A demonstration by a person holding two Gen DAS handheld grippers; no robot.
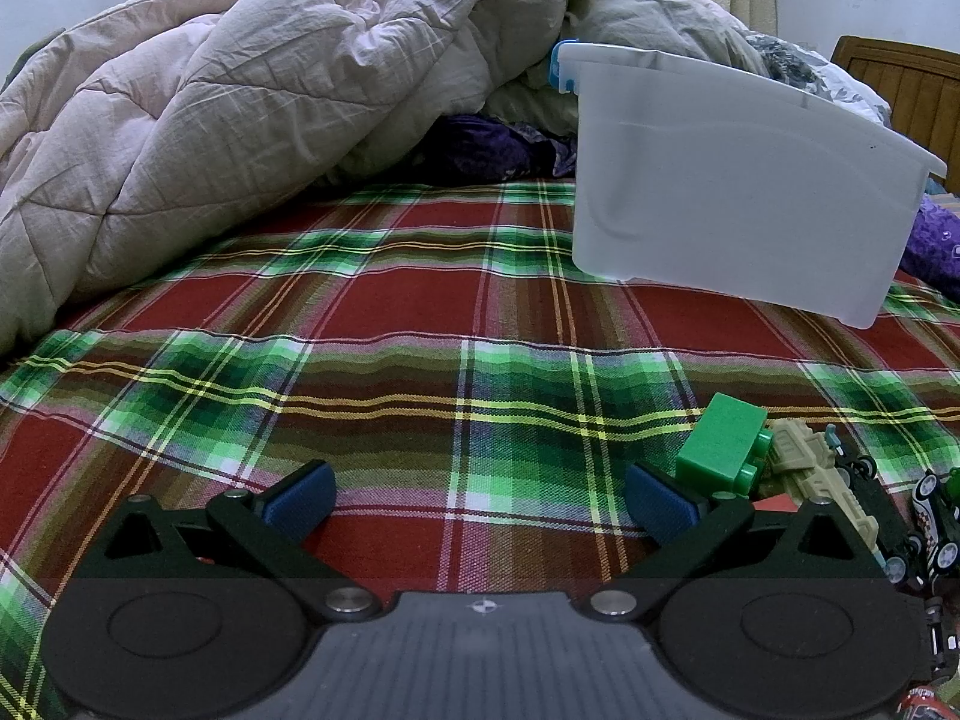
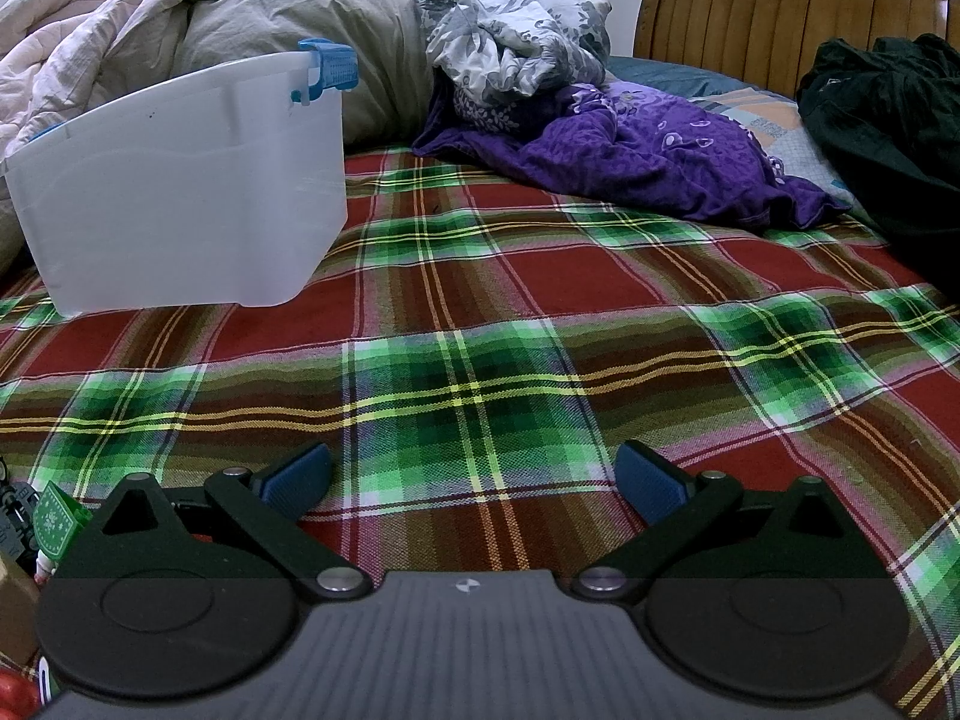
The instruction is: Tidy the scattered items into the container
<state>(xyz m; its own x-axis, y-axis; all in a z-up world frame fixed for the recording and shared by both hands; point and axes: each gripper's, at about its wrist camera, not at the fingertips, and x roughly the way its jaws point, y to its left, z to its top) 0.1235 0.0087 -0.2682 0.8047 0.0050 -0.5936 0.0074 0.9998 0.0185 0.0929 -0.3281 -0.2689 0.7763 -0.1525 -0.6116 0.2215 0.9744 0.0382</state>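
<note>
A translucent white storage bin [image 1: 738, 192] with blue latches stands on the plaid bedsheet, far right in the left wrist view and far left as the bin [image 2: 180, 192] in the right wrist view. A green toy brick [image 1: 723, 447] lies just right of my left gripper [image 1: 480, 498], beside a tan toy vehicle [image 1: 816, 480] and toy cars [image 1: 933, 516]. My left gripper is open and holds nothing. My right gripper [image 2: 474, 483] is open too, over bare sheet. A green patterned item [image 2: 57, 519] and dark toys sit at its lower left, partly hidden.
A rumpled pink quilt [image 1: 240, 90] is piled at the back left. Purple fabric [image 2: 648, 150], a grey floral cloth [image 2: 510, 42] and dark clothing [image 2: 888, 138] lie near the wooden headboard [image 2: 780, 12]. The plaid sheet [image 2: 540, 312] stretches between the bin and the grippers.
</note>
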